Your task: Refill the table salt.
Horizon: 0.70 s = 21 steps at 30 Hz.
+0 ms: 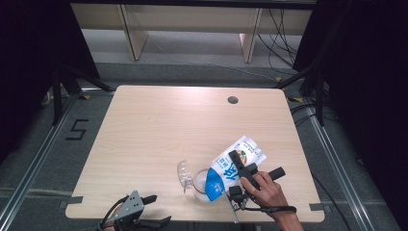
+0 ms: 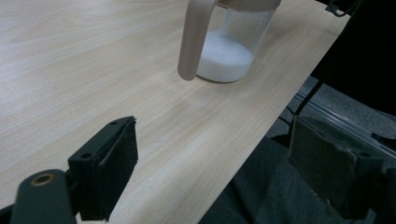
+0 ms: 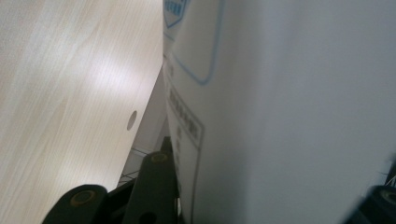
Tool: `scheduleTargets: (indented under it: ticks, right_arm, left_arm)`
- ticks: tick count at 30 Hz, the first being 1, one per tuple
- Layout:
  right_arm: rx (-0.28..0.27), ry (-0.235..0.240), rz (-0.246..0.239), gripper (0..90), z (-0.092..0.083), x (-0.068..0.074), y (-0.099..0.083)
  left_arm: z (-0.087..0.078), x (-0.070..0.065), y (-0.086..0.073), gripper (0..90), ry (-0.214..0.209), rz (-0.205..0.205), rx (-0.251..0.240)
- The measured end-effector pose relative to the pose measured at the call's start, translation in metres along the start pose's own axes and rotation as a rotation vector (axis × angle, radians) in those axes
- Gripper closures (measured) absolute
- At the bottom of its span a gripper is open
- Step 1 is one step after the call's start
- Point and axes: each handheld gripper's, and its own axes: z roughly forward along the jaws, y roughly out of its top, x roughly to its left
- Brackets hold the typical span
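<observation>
the right gripper (image 1: 244, 169), held in the person's right hand (image 1: 267, 191), had its black fingers (image 3: 156, 186) clamped across the middle of a white-and-blue soft plastic pouch (image 1: 234, 167), one finger on each broad face. the pouch lay tilted, its long axis running from the upper right, where its sealed end rose above the counter (image 1: 159, 125), down to the lower left, where its blue end dipped over the mouth of a clear round jar with a beige handle (image 2: 223, 44). in the left gripper view that jar stood upright near the counter's near edge with a shallow layer of white grains (image 2: 224, 58) in its bottom. just to the left of the jar lay a clear plastic lid (image 1: 184, 174), apart from it and on its side as far as i could tell. so the thing that mattered was the pouch's low end against the jar's opening: it sat right over the rim, and whether it touched the rim i could not tell. the left gripper (image 1: 139, 211) rested at the counter's front left corner, well apart from the jar, its fingers (image 2: 109, 168) spread wide with nothing between them. the right hand was plainly the nearer one and, by my reckoning, the one to tip the pouch further along that slanting line while the jar stood unsupported.
</observation>
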Motion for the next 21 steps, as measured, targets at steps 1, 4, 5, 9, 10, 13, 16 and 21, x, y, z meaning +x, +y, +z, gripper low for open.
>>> scheduleTargets:
  ticks: [1, 4, 5, 9, 10, 13, 16, 21]
  right_arm:
    - [-0.004, 0.003, 0.014, 69.4, 0.0007, 0.0018, -0.0006]
    - [-0.005, -0.004, 0.019, 69.6, 0.0007, 0.0025, -0.0007]
    - [-0.004, -0.002, 0.02, 69.6, 0.0006, 0.0025, -0.0007]
    - [-0.005, -0.002, 0.02, 69.8, 0.0006, 0.0023, -0.0005]
    - [-0.006, -0.003, 0.019, 69.9, 0.0006, 0.0022, -0.0005]
    - [0.001, 0.005, 0.025, 70.1, 0.0002, 0.0024, -0.0008]
    - [-0.003, 0.003, 0.012, 70.2, 0.0007, 0.0016, -0.0006]
    - [-0.005, -0.002, 0.02, 70.3, 0.0005, 0.0022, -0.0005]
  left_arm:
    - [0.0, -0.0001, 0.0, 15.1, 0.0, -0.001, -0.001]
    - [0.0003, -0.0004, 0.0, 15.1, 0.0, -0.004, -0.004]
    - [0.0002, -0.0003, 0.0, 15.1, -0.001, -0.003, -0.003]
    - [-0.0001, 0.0001, 0.0, 15.1, 0.001, 0.002, 0.0]
    - [0.0, -0.0001, 0.0, 15.1, 0.0, 0.0, -0.001]
    - [0.0002, -0.0003, 0.0, 15.1, 0.0, -0.003, -0.004]
    - [0.0002, -0.0003, 0.0, 15.1, 0.0, -0.003, -0.003]
    - [-0.0001, 0.0, 0.0, 15.1, 0.0, 0.001, 0.0]
